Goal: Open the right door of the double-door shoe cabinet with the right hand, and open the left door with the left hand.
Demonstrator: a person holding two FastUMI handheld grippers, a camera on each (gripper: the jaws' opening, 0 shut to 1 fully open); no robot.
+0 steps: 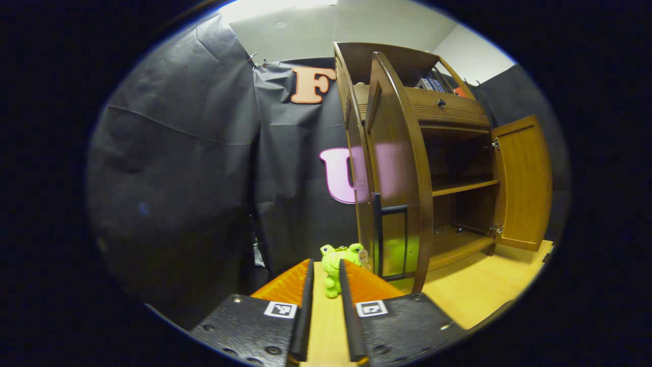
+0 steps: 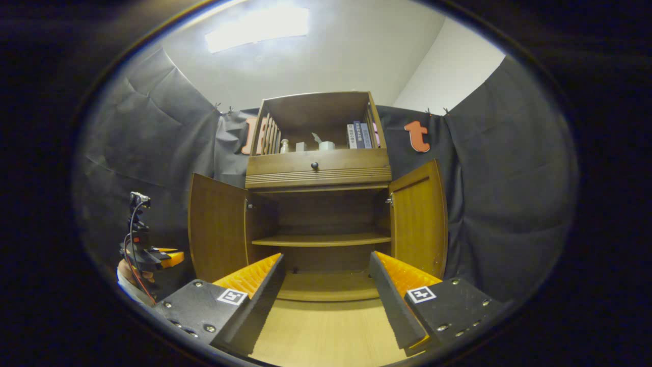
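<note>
Glossy brown wood cabinet (image 2: 318, 173), its left door (image 1: 395, 168) mirror-shiny; pale smooth wooden bench (image 2: 326, 331); fuzzy plush frog (image 1: 338, 262).

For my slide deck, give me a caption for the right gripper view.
Open right tongs face the shoe cabinet, left door and right door both swung open.

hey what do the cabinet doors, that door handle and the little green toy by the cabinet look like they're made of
Left door and right door: brown wood or wood veneer, apparently glossy varnish; grain shows, and the left door mirrors pink and green. Handle: a thin dark bar, probably metal, though painted plastic is possible. Green toy: soft plush fabric, judging by its fuzzy, rounded shape.
</note>
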